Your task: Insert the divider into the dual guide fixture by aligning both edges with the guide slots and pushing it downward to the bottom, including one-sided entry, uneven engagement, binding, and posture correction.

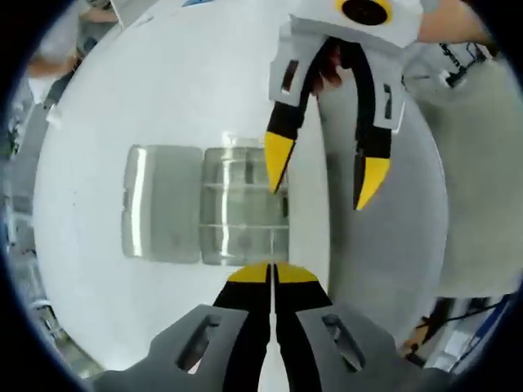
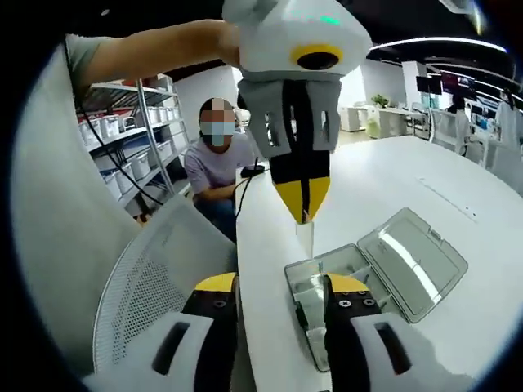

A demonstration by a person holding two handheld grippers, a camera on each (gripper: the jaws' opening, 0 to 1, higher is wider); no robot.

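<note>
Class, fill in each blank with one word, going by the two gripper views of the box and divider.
1. The left gripper is ___ on the divider.
2. The right gripper has its jaws ___.
3. The box, its lid folded back, stands on a ___ table.

Missing words: shut; open; white.

An open-plan office doubling as a lab: white table [image 2: 425, 175], storage shelves [image 2: 135, 135] at nine o'clock, desks and monitors [image 2: 445, 86] at two o'clock.
</note>
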